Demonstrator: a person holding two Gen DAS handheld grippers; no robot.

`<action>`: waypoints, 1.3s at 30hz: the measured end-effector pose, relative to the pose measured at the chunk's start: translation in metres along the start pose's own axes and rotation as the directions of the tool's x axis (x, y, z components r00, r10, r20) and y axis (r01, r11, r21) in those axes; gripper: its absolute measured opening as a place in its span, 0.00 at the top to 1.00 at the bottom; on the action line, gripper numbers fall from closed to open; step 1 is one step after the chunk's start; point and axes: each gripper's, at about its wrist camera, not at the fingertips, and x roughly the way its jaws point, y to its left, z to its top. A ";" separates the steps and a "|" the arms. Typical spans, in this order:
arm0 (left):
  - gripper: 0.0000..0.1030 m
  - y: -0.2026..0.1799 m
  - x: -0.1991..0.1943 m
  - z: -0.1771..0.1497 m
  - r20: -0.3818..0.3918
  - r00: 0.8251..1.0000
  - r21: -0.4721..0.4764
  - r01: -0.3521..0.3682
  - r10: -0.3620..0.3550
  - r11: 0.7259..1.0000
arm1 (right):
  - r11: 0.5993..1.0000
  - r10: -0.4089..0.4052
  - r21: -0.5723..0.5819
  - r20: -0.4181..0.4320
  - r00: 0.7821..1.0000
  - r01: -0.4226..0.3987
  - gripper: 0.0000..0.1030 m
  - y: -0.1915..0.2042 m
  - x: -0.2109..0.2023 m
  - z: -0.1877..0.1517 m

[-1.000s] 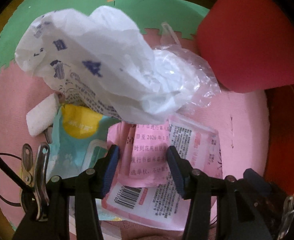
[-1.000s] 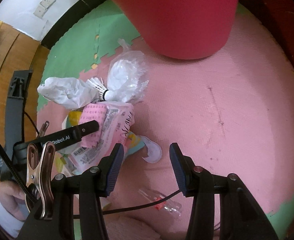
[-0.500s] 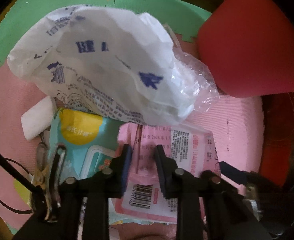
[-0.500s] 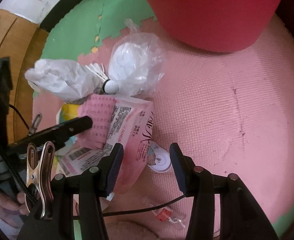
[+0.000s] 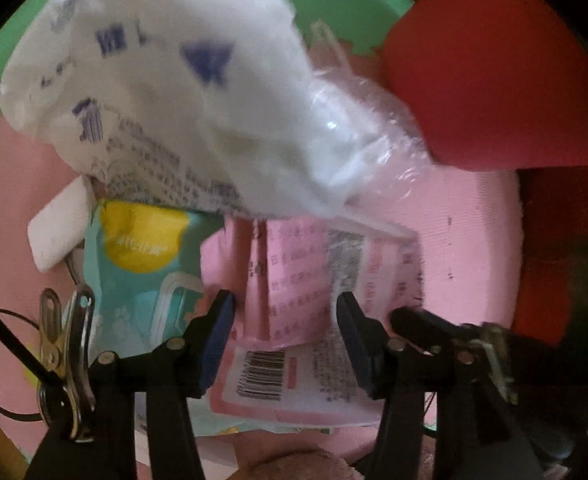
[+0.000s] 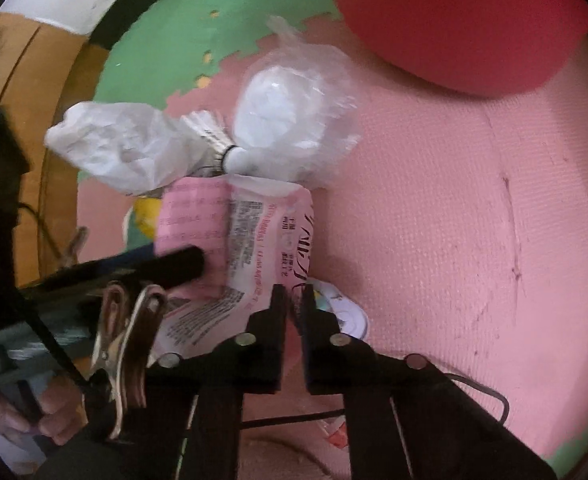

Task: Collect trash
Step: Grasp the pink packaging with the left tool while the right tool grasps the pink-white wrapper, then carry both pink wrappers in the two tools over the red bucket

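Observation:
A heap of trash lies on the pink mat. My left gripper point(image 5: 284, 320) hangs over it, jaws opening, with a pink paper slip point(image 5: 294, 272) between the pads but not pressed. Under the slip lies a pink wrapper point(image 5: 294, 376) with a barcode. In the right wrist view my right gripper point(image 6: 294, 296) is shut on the pink wrapper's point(image 6: 266, 240) near corner. One left finger point(image 6: 174, 264) rests over the slip there. Behind lie a crumpled white paper bag point(image 5: 166, 92), a clear plastic bag point(image 6: 294, 112) holding a white wad, and a shuttlecock point(image 6: 214, 136).
A red bin point(image 6: 454, 20) stands at the back right, close behind the heap. A teal and yellow wipes pack point(image 5: 142, 272) and a white foam block point(image 5: 58, 232) lie at the left. A round white lid point(image 6: 350, 316) sits beside my right fingers. A hand point(image 6: 54, 420) holds the left gripper.
My left jaws closed around the pink slip, then spread apart again. My right gripper dropped toward the heap and went from open to shut on the wrapper's corner.

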 end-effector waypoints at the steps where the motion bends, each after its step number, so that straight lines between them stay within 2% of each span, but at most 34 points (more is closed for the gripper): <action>1: 0.46 0.001 0.003 0.000 -0.008 1.000 -0.003 -0.020 0.020 1.000 | 1.000 -0.001 0.000 0.001 1.000 0.001 0.98 0.000 -0.001 0.000; 6: 0.66 0.006 -0.007 0.000 0.015 0.999 -0.039 -0.041 0.042 0.998 | 0.999 0.013 -0.030 -0.004 1.000 -0.013 0.99 0.009 -0.009 -0.001; 7: 0.78 0.008 -0.012 0.000 0.022 0.999 -0.042 -0.045 0.046 0.998 | 0.999 0.010 -0.035 -0.005 1.000 -0.010 0.99 0.011 -0.010 -0.003; 11: 0.85 0.018 -0.032 0.000 0.028 0.999 -0.075 -0.015 0.017 0.997 | 0.998 0.009 -0.056 -0.012 1.000 -0.009 0.99 0.017 -0.021 -0.002; 20: 0.89 0.040 -0.080 -0.018 0.068 0.998 -0.123 0.014 -0.005 0.992 | 0.995 0.003 -0.101 0.020 1.000 -0.001 0.99 0.018 -0.065 -0.001; 26: 0.89 0.014 -0.096 -0.033 0.101 0.995 -0.104 0.001 0.009 0.995 | 0.989 0.015 -0.147 0.042 0.999 -0.009 0.99 0.022 -0.094 -0.002; 32: 0.89 -0.006 -0.131 -0.028 0.147 0.989 -0.066 -0.006 0.016 0.998 | 0.979 0.027 -0.204 0.072 0.997 -0.012 0.99 0.037 -0.133 -0.011; 39: 0.89 -0.028 -0.195 -0.031 0.234 0.972 -0.014 0.002 0.002 1.000 | 0.962 0.035 -0.272 0.144 0.989 0.005 0.99 0.051 -0.186 -0.016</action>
